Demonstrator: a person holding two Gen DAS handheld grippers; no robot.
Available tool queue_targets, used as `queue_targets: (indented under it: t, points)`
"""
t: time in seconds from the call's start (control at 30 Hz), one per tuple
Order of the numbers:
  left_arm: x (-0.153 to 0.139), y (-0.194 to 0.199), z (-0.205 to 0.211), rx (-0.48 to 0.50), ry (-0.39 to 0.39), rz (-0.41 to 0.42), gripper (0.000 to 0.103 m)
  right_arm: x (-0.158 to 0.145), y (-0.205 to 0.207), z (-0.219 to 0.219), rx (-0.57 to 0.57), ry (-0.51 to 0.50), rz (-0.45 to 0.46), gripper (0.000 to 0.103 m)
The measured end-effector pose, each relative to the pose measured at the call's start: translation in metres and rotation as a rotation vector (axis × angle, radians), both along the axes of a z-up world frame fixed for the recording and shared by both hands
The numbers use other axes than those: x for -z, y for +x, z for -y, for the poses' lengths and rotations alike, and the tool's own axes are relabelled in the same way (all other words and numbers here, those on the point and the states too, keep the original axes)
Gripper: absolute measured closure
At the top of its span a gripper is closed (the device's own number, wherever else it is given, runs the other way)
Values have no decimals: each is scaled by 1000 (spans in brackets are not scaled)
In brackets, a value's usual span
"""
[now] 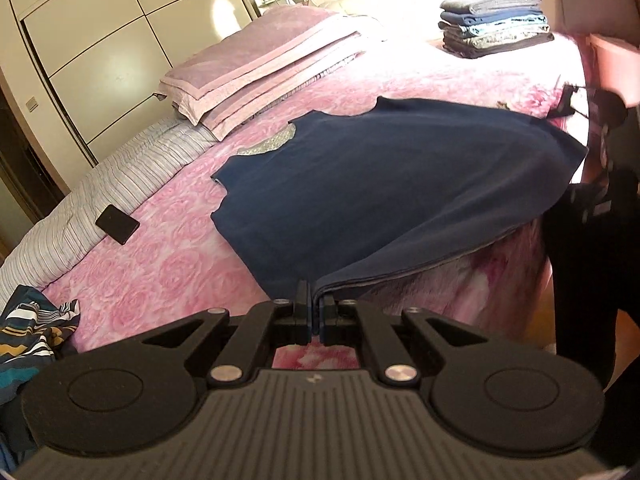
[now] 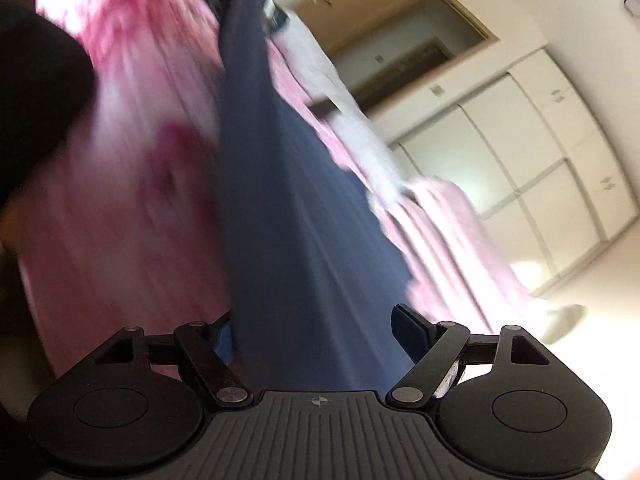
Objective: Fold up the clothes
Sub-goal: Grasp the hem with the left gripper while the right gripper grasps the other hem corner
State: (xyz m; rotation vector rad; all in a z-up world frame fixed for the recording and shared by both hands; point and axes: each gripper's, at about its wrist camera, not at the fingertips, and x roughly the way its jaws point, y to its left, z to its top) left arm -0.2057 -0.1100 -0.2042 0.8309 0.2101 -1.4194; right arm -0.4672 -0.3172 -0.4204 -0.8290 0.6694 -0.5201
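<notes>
Navy top (image 1: 384, 184) lies spread on the pink rose-patterned bedspread (image 1: 160, 280), neckline toward the pillows (image 1: 256, 68), a silver patch (image 1: 268, 144) near its collar. Its near hem is lifted off the bedspread at the bed's edge.

Left hand-held gripper (image 1: 316, 312): fingers pressed together, pinching the hem corner of the navy top.

Right hand-held gripper (image 2: 316, 336): fingers spread wide, navy top (image 2: 288, 200) running between them; whether the cloth touches either pad cannot be told, the view being motion-blurred.

Relative to the navy top: folded stack of clothes (image 1: 496, 20) well beyond it at the far side of the bed; black flat rectangle (image 1: 117, 224) to its left on the striped quilt (image 1: 80, 216); patterned crumpled garment (image 1: 32, 328) at the near left corner.
</notes>
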Motion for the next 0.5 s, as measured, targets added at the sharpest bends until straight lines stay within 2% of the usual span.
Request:
queue_targets:
  t: [0.17,0.2,0.37,0.5]
  points:
    - [12,-1,2,3,20,27,100,10,-42,36,115,-111,-73,38]
    - [14,-2,3,3,23,34,100,11,-48,41,125,-120,-85,50]
    - [16,-5,8,8,27,65,100,3,-58,50,82,-145,-90,75]
    - [15,-8,8,16,24,80,100,3,-52,46,-1,-211,-117,75]
